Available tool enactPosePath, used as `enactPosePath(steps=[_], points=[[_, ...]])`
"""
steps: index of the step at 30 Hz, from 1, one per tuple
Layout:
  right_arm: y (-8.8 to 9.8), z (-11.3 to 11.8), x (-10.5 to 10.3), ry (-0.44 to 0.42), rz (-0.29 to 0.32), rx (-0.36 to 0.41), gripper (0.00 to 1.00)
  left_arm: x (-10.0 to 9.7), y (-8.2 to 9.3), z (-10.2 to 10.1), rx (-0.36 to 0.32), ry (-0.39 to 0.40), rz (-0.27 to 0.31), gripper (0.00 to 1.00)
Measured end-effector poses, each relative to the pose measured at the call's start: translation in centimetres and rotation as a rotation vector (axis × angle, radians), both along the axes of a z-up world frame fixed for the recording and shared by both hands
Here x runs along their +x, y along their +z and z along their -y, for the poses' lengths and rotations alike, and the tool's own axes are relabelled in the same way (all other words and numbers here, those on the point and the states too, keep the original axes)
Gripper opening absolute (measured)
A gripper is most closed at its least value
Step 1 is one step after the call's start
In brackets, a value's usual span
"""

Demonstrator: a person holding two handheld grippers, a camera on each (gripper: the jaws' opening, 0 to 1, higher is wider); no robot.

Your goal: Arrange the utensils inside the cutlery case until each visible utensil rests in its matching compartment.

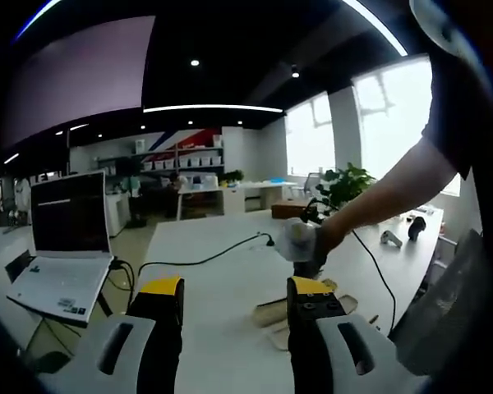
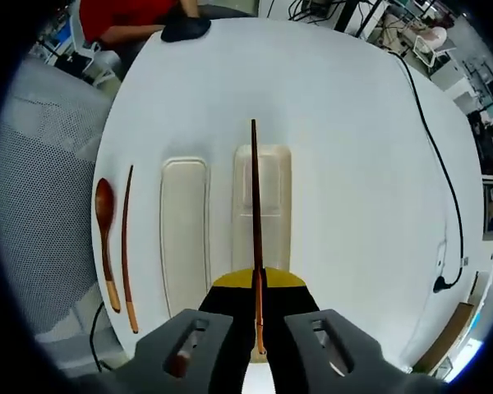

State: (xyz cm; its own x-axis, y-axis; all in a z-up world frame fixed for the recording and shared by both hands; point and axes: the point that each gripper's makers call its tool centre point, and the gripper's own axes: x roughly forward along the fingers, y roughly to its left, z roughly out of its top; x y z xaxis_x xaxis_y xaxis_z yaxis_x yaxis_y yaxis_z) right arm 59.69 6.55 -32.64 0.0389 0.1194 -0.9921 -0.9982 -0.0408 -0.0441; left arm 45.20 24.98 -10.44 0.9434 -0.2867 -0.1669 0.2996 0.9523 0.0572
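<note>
left gripper (image 1: 234, 300): fingers apart, nothing between | right gripper (image 2: 257, 308): fingers closed together, pointing down at table

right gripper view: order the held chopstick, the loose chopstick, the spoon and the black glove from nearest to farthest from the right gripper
1. Held chopstick, clamped in the right gripper, above the case half.
2. Loose chopstick, on the table left of the other case half.
3. Wooden spoon, just beyond it, farther left.
4. Black glove, far edge of the table.
</note>
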Motion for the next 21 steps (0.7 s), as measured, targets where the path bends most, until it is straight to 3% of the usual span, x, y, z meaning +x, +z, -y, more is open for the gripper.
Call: enactPosePath(steps=[21], points=[[-1.8,0.4,0.0,-0.034,-0.025,-0.019,0.00,0.0,-0.2,0.4,0.030,-0.011,-0.013,0.52]])
